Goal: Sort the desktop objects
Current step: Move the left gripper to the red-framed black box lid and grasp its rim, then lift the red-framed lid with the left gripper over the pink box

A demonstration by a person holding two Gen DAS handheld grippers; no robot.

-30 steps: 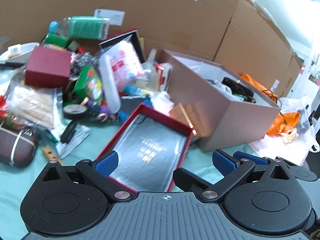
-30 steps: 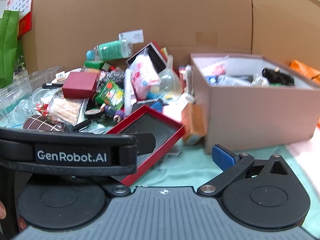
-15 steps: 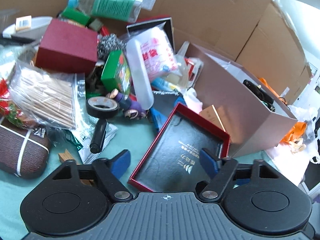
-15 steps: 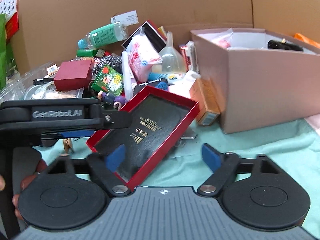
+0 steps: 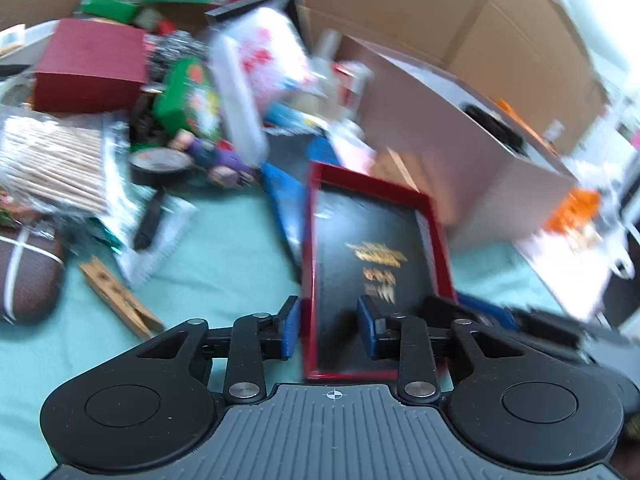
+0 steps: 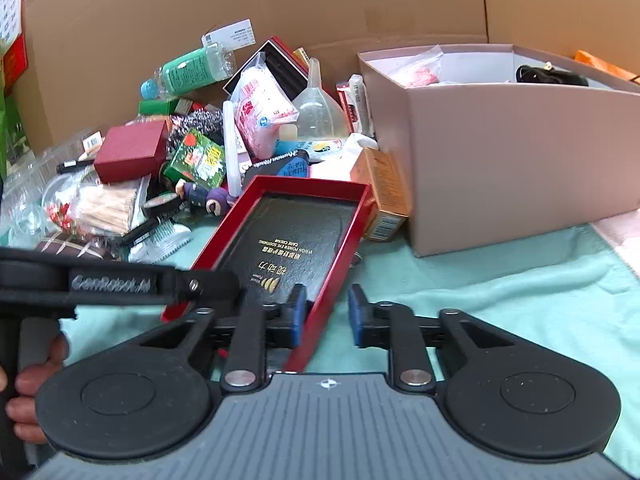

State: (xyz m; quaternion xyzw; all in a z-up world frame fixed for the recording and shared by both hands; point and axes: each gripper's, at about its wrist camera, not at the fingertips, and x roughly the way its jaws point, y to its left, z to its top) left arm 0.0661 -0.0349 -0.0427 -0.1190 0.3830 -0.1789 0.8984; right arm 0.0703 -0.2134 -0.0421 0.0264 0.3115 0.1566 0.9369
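Note:
A shallow red box lid with a black lining and gold print (image 5: 372, 256) lies on the teal cloth, also in the right wrist view (image 6: 288, 236). My left gripper (image 5: 328, 330) straddles its left wall, jaws partly closed with a gap left. My right gripper (image 6: 326, 314) straddles its right wall, jaws also partly closed, the left pad touching the wall. The left gripper's body (image 6: 112, 284) shows at the lid's near left corner. The left wrist view is blurred by motion.
A pinkish-grey box (image 6: 516, 152) holding items stands at the right. A heap of clutter lies behind the lid: a maroon box (image 6: 132, 152), a green packet (image 6: 198, 158), a funnel (image 6: 320, 108), a green bottle (image 6: 192, 68), tape (image 5: 160, 164). A clothespin (image 5: 120, 296) lies at the left.
Both grippers have moved in onto the red lid and narrowed their jaws around its side walls. The lid has turned a little towards me.

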